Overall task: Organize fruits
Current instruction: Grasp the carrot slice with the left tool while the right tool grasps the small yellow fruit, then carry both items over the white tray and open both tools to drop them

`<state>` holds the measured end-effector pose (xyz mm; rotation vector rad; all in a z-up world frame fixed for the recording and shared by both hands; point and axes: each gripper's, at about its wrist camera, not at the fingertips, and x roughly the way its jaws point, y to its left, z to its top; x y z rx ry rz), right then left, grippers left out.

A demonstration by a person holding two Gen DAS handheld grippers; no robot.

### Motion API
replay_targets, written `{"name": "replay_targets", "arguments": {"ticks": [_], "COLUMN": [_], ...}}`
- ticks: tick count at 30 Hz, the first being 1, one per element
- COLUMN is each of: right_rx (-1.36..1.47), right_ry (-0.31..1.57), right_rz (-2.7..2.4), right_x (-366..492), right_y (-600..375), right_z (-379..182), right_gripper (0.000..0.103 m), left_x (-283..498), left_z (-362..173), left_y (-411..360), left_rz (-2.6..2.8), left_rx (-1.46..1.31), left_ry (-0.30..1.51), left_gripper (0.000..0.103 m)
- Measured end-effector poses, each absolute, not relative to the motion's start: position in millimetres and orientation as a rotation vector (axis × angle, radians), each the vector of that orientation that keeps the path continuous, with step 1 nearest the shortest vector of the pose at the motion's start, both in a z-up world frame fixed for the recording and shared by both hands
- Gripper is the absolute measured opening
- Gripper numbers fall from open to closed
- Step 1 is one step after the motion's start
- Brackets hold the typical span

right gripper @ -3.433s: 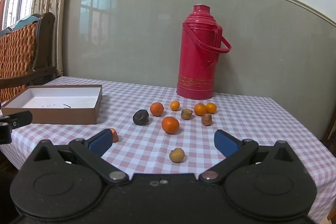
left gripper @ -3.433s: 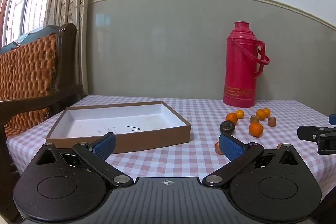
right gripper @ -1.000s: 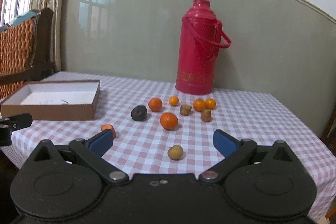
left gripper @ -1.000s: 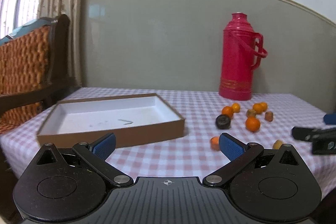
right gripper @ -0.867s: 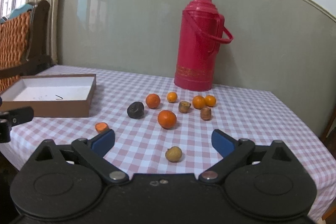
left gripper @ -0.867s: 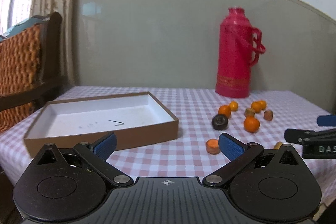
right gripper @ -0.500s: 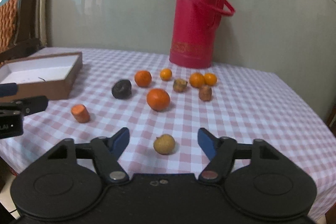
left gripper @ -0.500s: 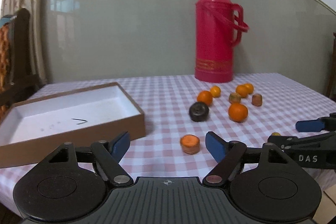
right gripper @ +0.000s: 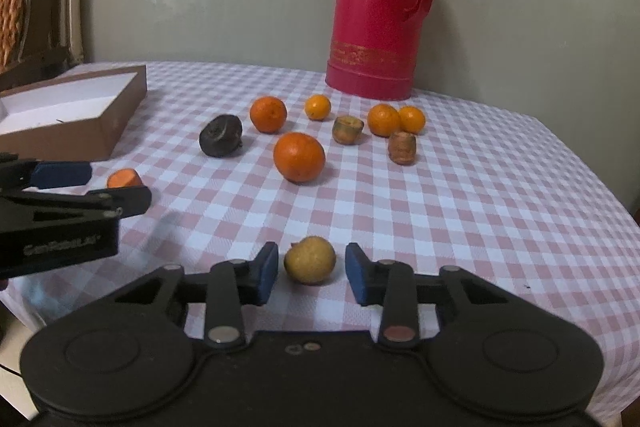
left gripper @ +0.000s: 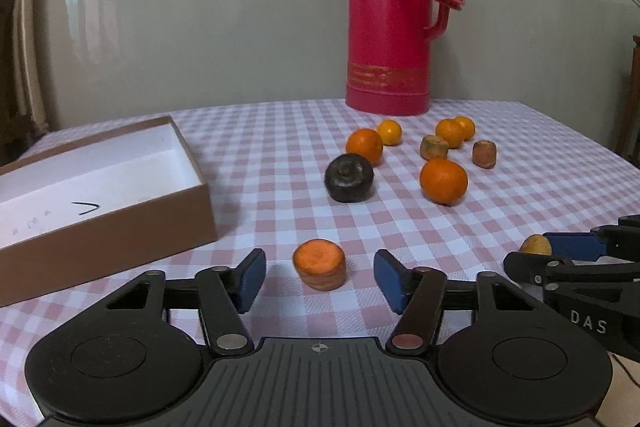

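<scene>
left tongs: straddle carrot chunk | right tongs: straddle yellow fruit

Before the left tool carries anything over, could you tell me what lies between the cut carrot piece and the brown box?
Only bare checked tablecloth separates the carrot piece from the box, as the left wrist view shows.

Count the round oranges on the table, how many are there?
5. One big orange sits nearest, one beside the dark fruit, a small one before the red flask, and a touching pair at right. None look hidden.
</scene>
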<state>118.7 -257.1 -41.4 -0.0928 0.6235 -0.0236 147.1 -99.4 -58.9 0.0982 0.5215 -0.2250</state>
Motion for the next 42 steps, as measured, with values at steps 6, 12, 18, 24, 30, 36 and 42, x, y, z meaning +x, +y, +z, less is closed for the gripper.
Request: {"name": "replay_targets", "arguments": {"ticks": [6,12,18,24,30,36,42], "right_rx": [-0.081,-0.085,-0.104,-0.12,-0.117,-0.115,-0.133], "right_ry": [0.624,0.617,0.588,0.559,0.513,0.45,0.395], "right_rz": [-0.025,-0.026,-0.023,-0.002,0.043,0.115,0.209], "right_x": [122.2,122.6,119.5,114.7,107.2,99.5,95.8], "right_y": [-259.8,-257.8,-251.0,-238.9,-221.9,-196.0,-162.6], "right_z": [-42.5,-41.7,-34.7,-27.0,-12.0,5.8,22.1], "right_gripper": [0.02,0.019,0.019,0.019,0.019,0.019,0.019], "left_x": [154.3,152.8,143.4,130.4,113.5,100.4,91.1], "left_z": [-64.4,-63.3,-55.4,-43.7,-25.6,-7.9,4.0], "left_y": [-100.9,-98.5,-89.4,-74.0,-52.5,-19.8,19.3], "left_rz": [-0.217,-0.221,-0.216,-0.2,-0.167,-0.101,-0.023], "left_rx": [0.08,0.07,0.064,0.064,0.069,0.069,0.049], "left_ry": [0.54,0.534,0.504,0.472,0.42,0.372,0.339], "left_gripper": [0.033,0.03,0.03,0.03,0.03,0.03,0.03]}}
